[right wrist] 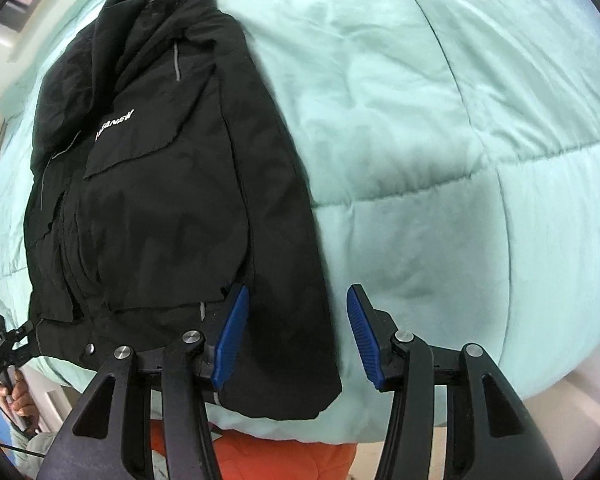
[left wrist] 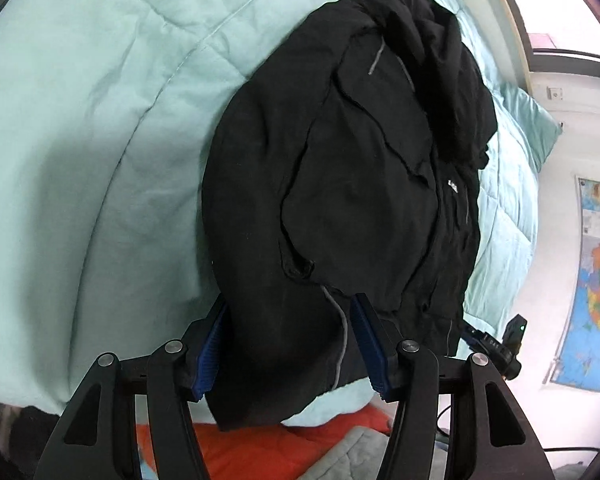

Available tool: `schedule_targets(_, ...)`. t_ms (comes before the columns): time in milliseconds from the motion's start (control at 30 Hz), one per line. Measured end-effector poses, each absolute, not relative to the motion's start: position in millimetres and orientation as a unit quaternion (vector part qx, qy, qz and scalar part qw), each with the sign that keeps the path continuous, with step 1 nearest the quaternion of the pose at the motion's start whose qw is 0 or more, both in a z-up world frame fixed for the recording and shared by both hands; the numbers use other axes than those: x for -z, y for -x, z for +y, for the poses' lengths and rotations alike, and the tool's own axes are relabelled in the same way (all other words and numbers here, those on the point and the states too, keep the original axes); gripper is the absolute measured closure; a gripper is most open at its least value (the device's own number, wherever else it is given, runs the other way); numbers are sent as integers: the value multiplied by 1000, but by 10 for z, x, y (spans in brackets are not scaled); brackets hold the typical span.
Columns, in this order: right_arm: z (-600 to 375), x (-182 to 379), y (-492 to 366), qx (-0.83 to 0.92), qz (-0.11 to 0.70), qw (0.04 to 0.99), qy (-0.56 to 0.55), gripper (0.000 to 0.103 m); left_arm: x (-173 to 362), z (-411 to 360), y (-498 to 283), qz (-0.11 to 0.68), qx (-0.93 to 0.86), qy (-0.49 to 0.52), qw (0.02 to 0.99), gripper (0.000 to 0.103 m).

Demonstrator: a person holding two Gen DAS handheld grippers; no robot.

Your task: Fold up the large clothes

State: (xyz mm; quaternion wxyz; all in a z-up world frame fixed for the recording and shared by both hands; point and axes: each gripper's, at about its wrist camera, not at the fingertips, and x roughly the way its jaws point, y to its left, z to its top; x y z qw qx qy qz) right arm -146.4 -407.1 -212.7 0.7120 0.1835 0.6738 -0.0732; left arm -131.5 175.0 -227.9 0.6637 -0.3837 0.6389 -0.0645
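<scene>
A black jacket (left wrist: 340, 184) with grey zip strips and a small white logo lies lengthwise on a mint quilted bed cover (left wrist: 80, 140), its sides folded in over the middle. My left gripper (left wrist: 288, 346) is open with its blue pads on either side of the jacket's near hem. In the right wrist view the jacket (right wrist: 160, 184) lies left of centre on the cover (right wrist: 440, 140). My right gripper (right wrist: 296, 336) is open over the jacket's near right hem corner, with nothing gripped. The left gripper (right wrist: 4, 344) shows at the far left edge.
An orange and grey blanket (left wrist: 300, 452) lies below the bed's near edge. A mint pillow (left wrist: 532, 124) sits at the head of the bed. A coloured map (left wrist: 596, 280) hangs on the wall to the right. The right gripper (left wrist: 496, 344) shows by the jacket's hem.
</scene>
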Motion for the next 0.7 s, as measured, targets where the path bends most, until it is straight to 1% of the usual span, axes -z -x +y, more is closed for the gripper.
schedule_targets(100, -4112, 2262, 1535, 75, 681, 696, -214, 49, 2369, 1751, 1277, 648, 68, 383, 654, 42)
schedule_targets(233, -4095, 2323, 1591, 61, 680, 689, -245, 48, 2384, 1799, 1255, 637, 77, 398, 656, 43)
schedule_targets(267, -4061, 2285, 1592, 57, 678, 692, -240, 50, 2297, 1767, 1250, 624, 90, 391, 670, 49)
schedule_targets(300, -4018, 2203, 1593, 53, 674, 701, -228, 55, 2210, 1738, 1246, 613, 107, 384, 682, 61)
schedule_targets(333, -3994, 2138, 1594, 50, 671, 708, -216, 60, 2082, 1694, 1241, 597, 131, 378, 695, 65)
schedule_targets(367, -3956, 2070, 1595, 43, 669, 712, -209, 61, 1981, 1659, 1235, 585, 147, 377, 703, 67)
schedule_targets(467, -3954, 2015, 1611, 27, 670, 710, -214, 61, 1824, 1599, 1189, 567, 182, 383, 706, 67)
schedule_targets(567, -3973, 1991, 1645, 32, 675, 709, -203, 63, 1924, 1569, 1141, 589, 170, 373, 696, 67)
schedule_targets(700, -3888, 1889, 1627, 35, 663, 725, -184, 63, 2023, 1584, 1181, 593, 164, 384, 689, 66)
